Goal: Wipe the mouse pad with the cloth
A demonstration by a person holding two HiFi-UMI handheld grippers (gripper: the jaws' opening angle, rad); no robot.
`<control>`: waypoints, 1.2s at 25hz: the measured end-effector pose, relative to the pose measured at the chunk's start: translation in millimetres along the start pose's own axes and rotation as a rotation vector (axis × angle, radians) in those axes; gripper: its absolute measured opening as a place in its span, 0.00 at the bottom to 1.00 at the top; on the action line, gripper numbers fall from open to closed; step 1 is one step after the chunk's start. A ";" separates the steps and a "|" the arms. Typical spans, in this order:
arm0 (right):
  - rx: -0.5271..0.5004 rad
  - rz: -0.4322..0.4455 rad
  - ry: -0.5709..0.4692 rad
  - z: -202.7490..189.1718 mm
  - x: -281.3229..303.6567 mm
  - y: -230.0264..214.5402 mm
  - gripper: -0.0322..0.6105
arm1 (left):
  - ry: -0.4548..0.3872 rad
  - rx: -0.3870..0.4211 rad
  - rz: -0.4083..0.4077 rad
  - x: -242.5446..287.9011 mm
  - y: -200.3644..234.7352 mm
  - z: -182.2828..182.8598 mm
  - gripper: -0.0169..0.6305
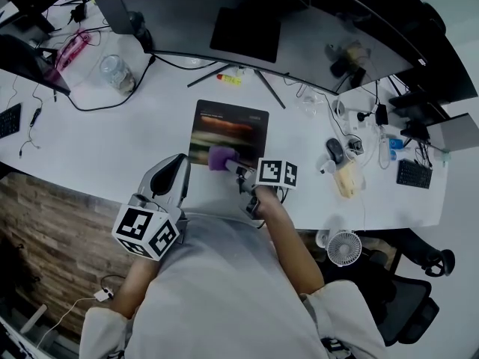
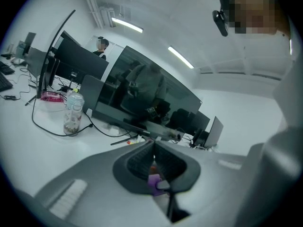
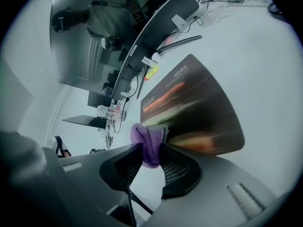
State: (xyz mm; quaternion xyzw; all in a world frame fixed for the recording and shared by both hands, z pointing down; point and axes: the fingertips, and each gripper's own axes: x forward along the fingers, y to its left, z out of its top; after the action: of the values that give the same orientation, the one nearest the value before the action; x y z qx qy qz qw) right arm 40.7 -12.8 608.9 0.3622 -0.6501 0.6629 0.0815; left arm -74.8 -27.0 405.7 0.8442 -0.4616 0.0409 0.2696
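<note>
While right gripper [image 3: 151, 150] clamps cloth [image 3: 147, 135] on mouse pad [image 3: 199, 105] | left gripper [image 2: 154, 146] clenched, empty | white desk [image 1: 112, 137], monitor [image 1: 247, 21] behind

The cloth [image 1: 222, 157] is purple. The mouse pad [image 1: 228, 129] is near-black, with blurred streaks of orange, red and pale yellow across its middle and a line of pale print along its far edge. The left gripper [image 1: 182, 160] and right gripper [image 1: 236, 169] are grey with black ribbed pads [image 3: 177, 167]. Each carries a white cube [image 1: 146, 232] printed with black square markers. The desk [image 1: 135, 126] is white. At near left the floor [image 1: 45, 223] is brown with a wood grain. The shirt [image 1: 224, 290] is light grey.
</note>
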 end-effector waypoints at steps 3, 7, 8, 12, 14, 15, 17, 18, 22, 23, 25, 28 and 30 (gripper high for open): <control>0.012 -0.022 -0.020 2.0 -9.1 -9.2 0.22 | -0.003 0.003 -0.004 -1.6 -2.1 1.2 0.03; 0.045 -0.060 -0.057 4.1 -26.1 -27.4 0.22 | 0.002 0.002 -0.018 -1.3 -5.4 0.5 0.03; 0.056 -0.066 -0.063 3.7 -29.9 -31.7 0.21 | 0.003 0.002 -0.021 -1.0 -6.2 0.2 0.03; 0.079 -0.082 -0.082 3.3 -41.4 -43.1 0.21 | 0.003 0.002 -0.027 0.2 -6.8 1.5 0.03; 0.080 -0.089 -0.089 4.7 -45.5 -46.5 0.21 | 0.001 -0.001 -0.027 0.7 -6.7 2.2 0.03; 0.081 -0.092 -0.092 5.4 -47.0 -47.6 0.21 | 0.000 -0.004 -0.026 0.6 -6.3 2.4 0.03; 0.083 -0.096 -0.095 6.4 -49.7 -49.6 0.21 | -0.001 -0.009 -0.022 0.2 -5.5 2.1 0.03; 0.085 -0.099 -0.096 6.9 -51.3 -51.2 0.21 | -0.001 -0.012 -0.020 0.4 -5.4 1.7 0.03; 0.085 -0.112 -0.107 10.1 -59.3 -57.1 0.20 | -0.002 -0.015 -0.017 1.0 -6.2 1.4 0.03; 0.084 -0.116 -0.110 10.6 -61.0 -58.2 0.20 | -0.002 -0.015 -0.017 0.9 -6.0 1.7 0.03; 0.085 -0.125 -0.115 11.5 -64.0 -60.5 0.20 | -0.002 -0.018 -0.017 1.2 -5.2 2.0 0.03; 0.091 -0.136 -0.123 13.7 -69.2 -65.0 0.20 | 0.001 -0.021 -0.019 2.2 -4.9 1.7 0.03; 0.096 -0.141 -0.133 15.5 -73.2 -68.3 0.20 | 0.002 -0.022 -0.020 2.4 -5.5 1.1 0.03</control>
State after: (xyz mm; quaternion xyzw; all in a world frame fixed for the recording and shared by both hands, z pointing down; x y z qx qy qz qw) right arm 139.1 9.1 619.2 0.4537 -0.5945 0.6605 0.0673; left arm -69.3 -27.0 403.2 0.8456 -0.4535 0.0340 0.2796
